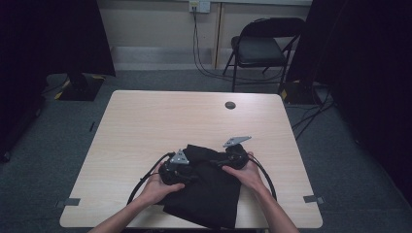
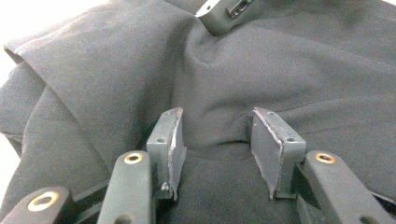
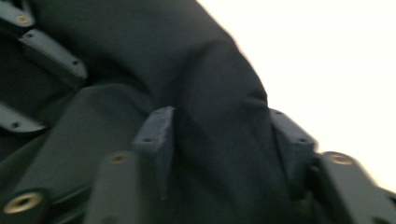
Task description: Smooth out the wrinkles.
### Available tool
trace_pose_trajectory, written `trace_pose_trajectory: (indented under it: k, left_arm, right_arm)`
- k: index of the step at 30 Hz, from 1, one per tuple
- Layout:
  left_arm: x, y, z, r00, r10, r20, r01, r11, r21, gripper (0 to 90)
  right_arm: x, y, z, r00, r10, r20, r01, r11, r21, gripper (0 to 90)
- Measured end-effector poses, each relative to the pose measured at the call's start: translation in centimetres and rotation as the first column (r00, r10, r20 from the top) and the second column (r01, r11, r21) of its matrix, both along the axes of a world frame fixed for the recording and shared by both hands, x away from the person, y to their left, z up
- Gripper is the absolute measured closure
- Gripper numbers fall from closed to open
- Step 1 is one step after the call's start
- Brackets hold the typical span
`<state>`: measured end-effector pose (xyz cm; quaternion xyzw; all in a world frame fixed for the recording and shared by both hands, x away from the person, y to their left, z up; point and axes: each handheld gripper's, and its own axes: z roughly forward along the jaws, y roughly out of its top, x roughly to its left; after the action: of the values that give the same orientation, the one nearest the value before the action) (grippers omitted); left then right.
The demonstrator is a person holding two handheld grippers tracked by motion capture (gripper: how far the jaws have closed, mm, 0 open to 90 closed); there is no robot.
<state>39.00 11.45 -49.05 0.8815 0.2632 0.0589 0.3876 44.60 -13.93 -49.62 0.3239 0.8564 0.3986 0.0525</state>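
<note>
At the near edge of the table, the black cloth lay in a loose, partly folded heap, one corner hanging just over the front rim. Both hands were on it from either side. The left gripper sat low on the fabric with its jaws about half apart, a raised ridge of cloth running up between the pads; they flanked the fold, and it looked gathered there rather than firmly pinched. The right gripper was at the cloth's far right edge, where a thick roll of fabric filled the gap between its jaws — the view was blurred, but the pads looked pressed against that roll, so it had a hold on the cloth. In the high view the left gripper and the right gripper stood near each other, the dark bundle between them.

How far along? By my reading, mid-fold: layers already overlapped on the left side, yet the edges were uneven and the shape lumpy. Squaring it up, and a further fold, looked left to do.
</note>
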Motion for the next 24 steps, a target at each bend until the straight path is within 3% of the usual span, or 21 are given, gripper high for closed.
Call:
trace_pose_trajectory:
  k: [4, 7, 10, 15, 20, 24]
  left_arm:
    - [0.0, 0.0, 0.0, 1.0000, 0.002, 0.000, -0.002, 1.0000, -0.002, 54.1]
    - [-0.1, 0.0, -0.1, 1.0000, 0.005, 0.000, -0.005, 1.0000, -0.008, 54.1]
    - [0.0, 0.0, -0.1, 0.9999, 0.011, -0.004, -0.011, 0.9998, -0.015, 54.2]
    - [-0.1, 0.0, -0.1, 0.9999, 0.015, 0.001, -0.015, 0.9999, -0.008, 54.3]
    - [0.0, -0.3, -0.1, 0.9992, 0.034, 0.020, -0.034, 0.9994, -0.009, 54.2]
    - [0.0, -0.4, -0.1, 0.9984, 0.050, 0.028, -0.049, 0.9987, -0.012, 54.1]
  right_arm:
    - [0.0, -0.2, -0.2, 0.9982, 0.014, -0.058, -0.011, 0.9987, 0.050, 66.7]
    - [0.0, -0.2, -0.1, 0.9976, 0.014, -0.067, -0.011, 0.9986, 0.053, 69.8]
    - [-0.4, 0.4, 0.3, 0.9988, 0.017, -0.046, -0.016, 0.9997, 0.021, 74.4]
    - [-0.6, 0.5, 0.7, 0.9996, 0.007, -0.027, -0.007, 0.9998, 0.017, 75.3]
    - [-0.8, 0.2, 2.5, 0.9998, -0.009, 0.016, 0.008, 0.9962, 0.087, 75.8]
    - [-1.6, 0.5, 3.8, 0.9988, 0.010, 0.047, -0.016, 0.9917, 0.128, 75.9]
